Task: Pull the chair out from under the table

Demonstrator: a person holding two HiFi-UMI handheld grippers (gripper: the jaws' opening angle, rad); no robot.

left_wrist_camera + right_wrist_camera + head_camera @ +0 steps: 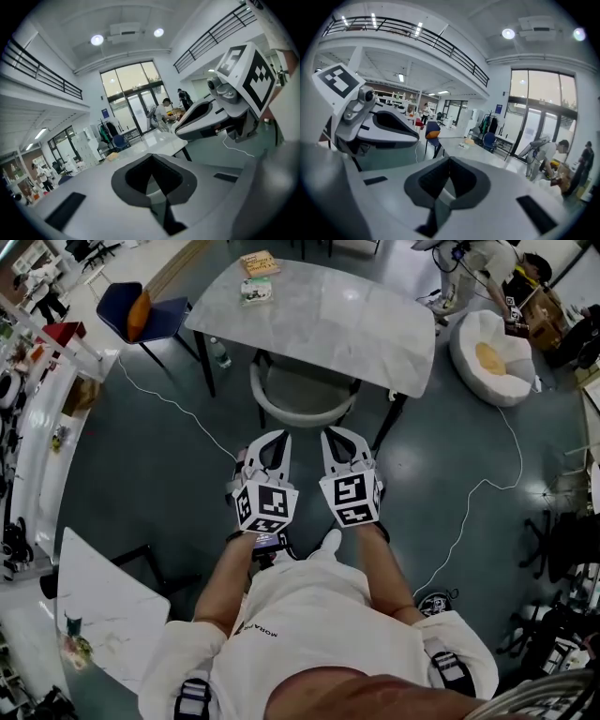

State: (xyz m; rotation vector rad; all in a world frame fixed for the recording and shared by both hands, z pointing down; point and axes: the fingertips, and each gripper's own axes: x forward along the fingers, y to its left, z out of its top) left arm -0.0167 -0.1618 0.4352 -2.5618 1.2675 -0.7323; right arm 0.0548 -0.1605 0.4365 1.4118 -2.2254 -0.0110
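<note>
The chair [302, 401] sits tucked under the marble desk [356, 324], with only its curved grey backrest poking out past the near edge. Just short of that backrest, not touching it, come the two tools side by side: the left hand-held gripper [271, 439] and the right hand-held gripper [341, 435], both pointing at the chair. Both are clenched, jaws pressed together with nothing between them. Up on the far end of the desk lie two books [259, 264]. Off to the left stands a blue chair [150, 317] carrying an orange cushion, and a white cable [178, 409] trails across the floor [169, 484].
</note>
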